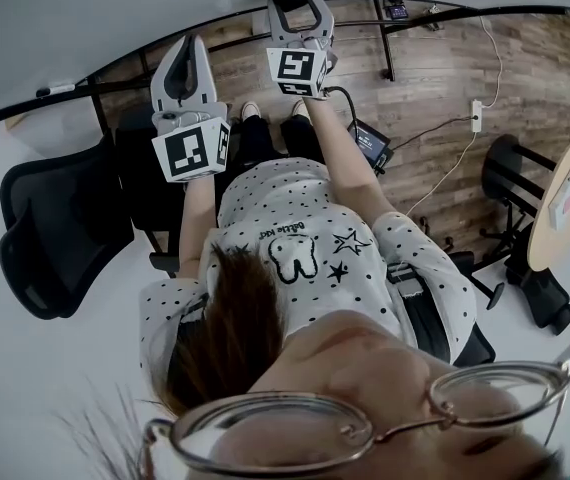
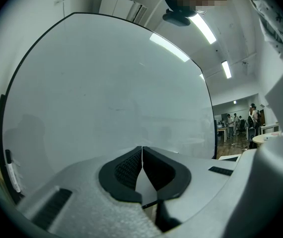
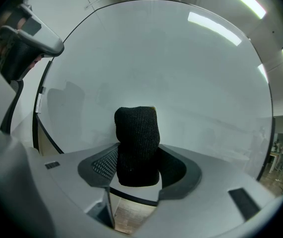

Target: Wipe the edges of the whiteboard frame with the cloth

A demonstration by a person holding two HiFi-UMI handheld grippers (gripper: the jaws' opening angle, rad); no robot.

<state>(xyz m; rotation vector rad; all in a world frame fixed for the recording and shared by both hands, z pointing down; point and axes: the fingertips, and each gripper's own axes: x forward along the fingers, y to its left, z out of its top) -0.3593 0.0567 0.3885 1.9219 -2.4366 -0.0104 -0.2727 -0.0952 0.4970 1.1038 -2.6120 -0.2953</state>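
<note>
Cloth (image 3: 136, 138): pinched in your right claw (image 3: 137, 165), facing whiteboard (image 3: 171, 73), ready for wiping frame (image 2: 214, 128).
Left claw (image 2: 142, 155): closed, empty.

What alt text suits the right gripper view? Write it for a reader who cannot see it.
The right gripper clamps a black cloth that sticks out past its jaws. Beyond it spreads a white whiteboard, with its thin dark frame visible at the left.

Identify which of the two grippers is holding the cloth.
The right gripper: its jaws clamp a black cloth, while the left gripper has its jaws shut together with nothing between them.
</note>
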